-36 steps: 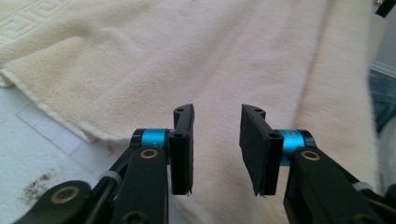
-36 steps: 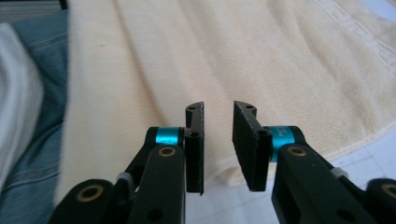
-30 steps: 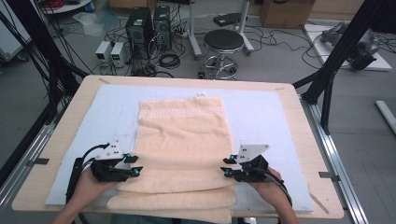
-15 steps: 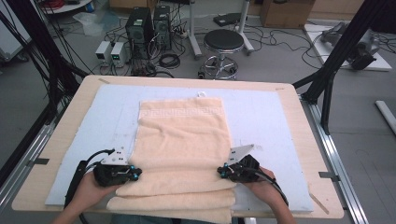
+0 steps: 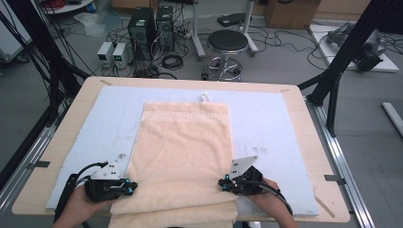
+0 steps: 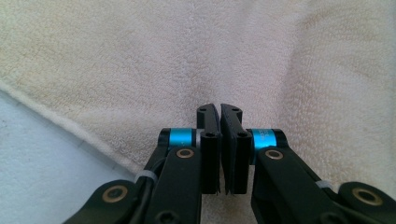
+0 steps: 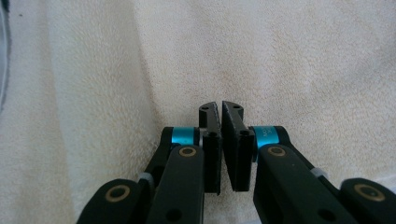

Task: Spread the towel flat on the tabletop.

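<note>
A peach towel lies flat on the pale blue mat, and its near end hangs over the table's front edge. My left gripper rests on the towel's left edge near the front, pointing inward. My right gripper rests on the right edge, opposite the left one. In the left gripper view the jaws meet at their tips, and creases in the towel run into them. In the right gripper view the gripper is shut the same way on the towel. Both pairs of jaws have just been closing.
The mat covers most of the wooden table. Black frame posts stand at the table's corners. On the floor beyond are a round stool, computer towers and cables.
Both grippers have slid a little toward the near edge, and the right one has also moved inward. Their jaws have closed onto the towel's side edges.
</note>
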Demonstrator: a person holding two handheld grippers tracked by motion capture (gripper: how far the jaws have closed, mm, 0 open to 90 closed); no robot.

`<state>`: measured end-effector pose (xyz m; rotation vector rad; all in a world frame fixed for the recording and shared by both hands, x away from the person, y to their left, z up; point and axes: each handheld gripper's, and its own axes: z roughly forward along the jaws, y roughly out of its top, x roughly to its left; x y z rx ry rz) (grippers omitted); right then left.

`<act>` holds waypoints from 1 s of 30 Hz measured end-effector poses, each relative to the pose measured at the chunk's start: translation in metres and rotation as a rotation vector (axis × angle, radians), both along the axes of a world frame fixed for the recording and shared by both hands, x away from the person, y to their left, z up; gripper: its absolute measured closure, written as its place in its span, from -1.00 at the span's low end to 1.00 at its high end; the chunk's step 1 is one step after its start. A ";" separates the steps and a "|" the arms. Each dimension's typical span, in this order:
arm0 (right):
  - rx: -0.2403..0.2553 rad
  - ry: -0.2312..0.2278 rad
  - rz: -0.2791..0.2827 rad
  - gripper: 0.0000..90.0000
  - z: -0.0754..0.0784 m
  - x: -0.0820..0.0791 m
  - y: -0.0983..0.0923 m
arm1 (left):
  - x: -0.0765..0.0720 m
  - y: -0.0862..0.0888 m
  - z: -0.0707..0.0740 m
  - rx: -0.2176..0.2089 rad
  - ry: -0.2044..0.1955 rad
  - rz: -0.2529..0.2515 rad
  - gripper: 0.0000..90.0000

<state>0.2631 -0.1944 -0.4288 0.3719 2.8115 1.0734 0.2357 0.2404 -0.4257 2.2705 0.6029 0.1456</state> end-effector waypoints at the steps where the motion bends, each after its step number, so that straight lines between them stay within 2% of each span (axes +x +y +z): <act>1: 0.002 -0.003 -0.001 0.85 0.001 0.000 -0.001 | 0.001 0.001 0.001 0.000 -0.005 0.000 0.88; 6: 0.032 -0.035 -0.071 0.60 0.011 0.008 -0.008 | 0.011 0.002 0.007 -0.030 -0.037 0.064 0.49; 9: 0.041 -0.042 -0.120 0.53 0.011 0.017 -0.013 | 0.020 0.000 0.006 -0.018 -0.054 0.093 0.31; 12: 0.021 -0.023 -0.149 0.43 0.005 0.025 -0.015 | 0.027 -0.004 -0.001 0.009 -0.026 0.087 0.25; 14: 0.008 -0.001 -0.141 0.37 0.001 0.027 -0.014 | 0.029 -0.007 -0.006 0.028 -0.013 0.072 0.35; 15: -0.002 0.005 -0.136 0.36 -0.001 0.027 -0.013 | 0.028 -0.009 -0.008 0.031 -0.030 0.067 0.48; 17: 0.006 0.019 -0.145 0.44 -0.005 0.027 -0.013 | 0.030 -0.009 -0.006 0.034 -0.022 0.068 0.63; 19: 0.017 0.031 -0.140 0.64 -0.005 0.029 -0.014 | 0.031 -0.009 -0.006 0.031 -0.017 0.061 0.84; 21: 0.014 0.025 -0.127 0.82 -0.005 0.029 -0.014 | 0.032 -0.011 -0.005 0.032 -0.015 0.066 0.90; 22: 0.006 0.021 -0.120 0.89 -0.004 0.030 -0.013 | 0.033 -0.011 -0.004 0.036 -0.027 0.072 0.93; 24: -0.012 0.005 -0.133 0.91 -0.001 0.031 -0.012 | 0.036 -0.012 -0.002 0.040 -0.041 0.089 0.96; 26: -0.018 -0.024 -0.143 0.91 0.003 0.034 -0.011 | 0.043 -0.013 0.002 0.023 -0.047 0.117 0.96; 28: -0.001 -0.031 -0.162 0.91 0.009 0.038 -0.013 | 0.053 -0.013 0.007 0.000 -0.052 0.142 0.96; 30: 0.011 -0.035 -0.171 0.91 0.013 0.043 -0.015 | 0.061 -0.014 0.011 -0.006 -0.069 0.169 0.97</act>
